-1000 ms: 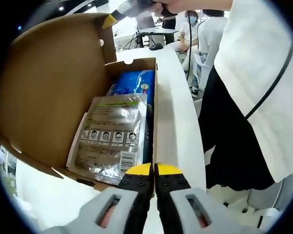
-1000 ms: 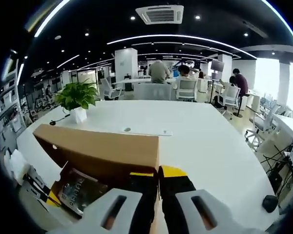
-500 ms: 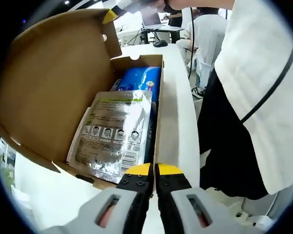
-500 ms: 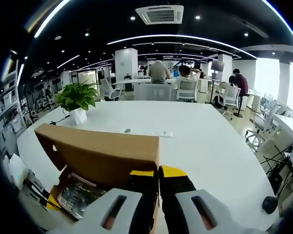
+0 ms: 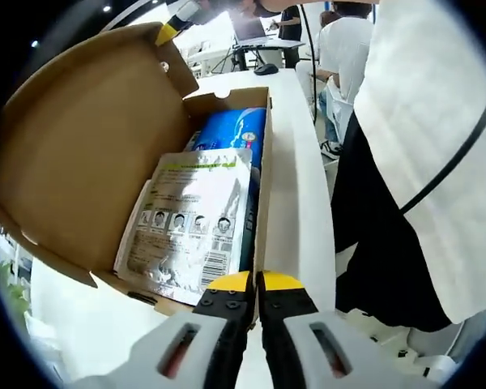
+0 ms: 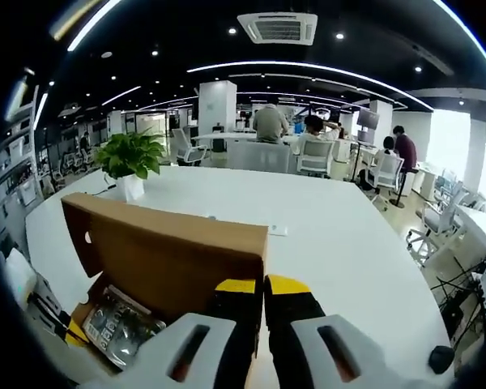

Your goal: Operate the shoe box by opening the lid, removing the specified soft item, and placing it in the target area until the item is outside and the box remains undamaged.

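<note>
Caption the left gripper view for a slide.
Open shoe box holding a silver pouch over a blue pack.

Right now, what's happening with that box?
A person is working a cardboard shoe box on a white table with two handheld grippers. The right gripper is shut on the lid, holding it up and open. The left gripper sits shut at the box's near edge. Inside, a silver pouch lies on a blue packet; nothing is out yet.
</note>
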`<state>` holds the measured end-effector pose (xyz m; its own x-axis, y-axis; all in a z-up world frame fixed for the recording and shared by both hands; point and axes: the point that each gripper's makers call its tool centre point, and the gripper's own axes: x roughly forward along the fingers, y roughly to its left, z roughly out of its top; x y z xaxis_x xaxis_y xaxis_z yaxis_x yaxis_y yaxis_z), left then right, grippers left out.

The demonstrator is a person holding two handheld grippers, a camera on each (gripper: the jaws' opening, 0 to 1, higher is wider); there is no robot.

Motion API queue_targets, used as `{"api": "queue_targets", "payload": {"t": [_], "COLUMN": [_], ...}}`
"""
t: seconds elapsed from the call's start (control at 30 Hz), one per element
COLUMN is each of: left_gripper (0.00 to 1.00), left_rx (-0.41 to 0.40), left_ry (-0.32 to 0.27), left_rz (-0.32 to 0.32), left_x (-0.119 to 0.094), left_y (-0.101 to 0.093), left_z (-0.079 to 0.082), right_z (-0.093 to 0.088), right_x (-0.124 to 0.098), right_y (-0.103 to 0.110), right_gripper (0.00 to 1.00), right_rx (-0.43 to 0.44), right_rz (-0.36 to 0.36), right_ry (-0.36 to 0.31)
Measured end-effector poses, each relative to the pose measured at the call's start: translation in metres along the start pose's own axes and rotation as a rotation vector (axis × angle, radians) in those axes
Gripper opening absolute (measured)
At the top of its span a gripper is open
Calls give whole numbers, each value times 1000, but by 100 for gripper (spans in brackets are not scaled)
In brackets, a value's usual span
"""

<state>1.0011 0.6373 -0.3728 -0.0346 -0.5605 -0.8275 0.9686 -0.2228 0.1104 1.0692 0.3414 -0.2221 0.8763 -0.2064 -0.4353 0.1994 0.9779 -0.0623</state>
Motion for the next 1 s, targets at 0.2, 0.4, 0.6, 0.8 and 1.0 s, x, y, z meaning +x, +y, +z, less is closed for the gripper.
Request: {"api": "queue_targets", "payload": {"t": [0.2, 0.4, 0.6, 0.8, 1.0], "left_gripper": [2, 2, 2, 1, 1], "left_rx": [16, 36, 53, 28, 34], "left_ry": [0, 37, 12, 25, 18], "left_rz": [-7, -4, 15, -22, -51], "left_x": [1, 8, 8, 9, 8], "left_y": [1, 0, 1, 2, 0], "left_z": [-1, -3, -4, -3, -3], "right_z": [2, 7, 9, 12, 8], "right_x": [3, 14, 11, 16, 21], "right_y": [0, -2, -2, 0, -2], "right_gripper": [0, 0, 0, 1, 1], "right_rx": [-21, 2, -29, -185, -247], "right_rz": [-12, -7, -15, 22, 118], "right_ry": [-26, 21, 13, 8, 57]}}
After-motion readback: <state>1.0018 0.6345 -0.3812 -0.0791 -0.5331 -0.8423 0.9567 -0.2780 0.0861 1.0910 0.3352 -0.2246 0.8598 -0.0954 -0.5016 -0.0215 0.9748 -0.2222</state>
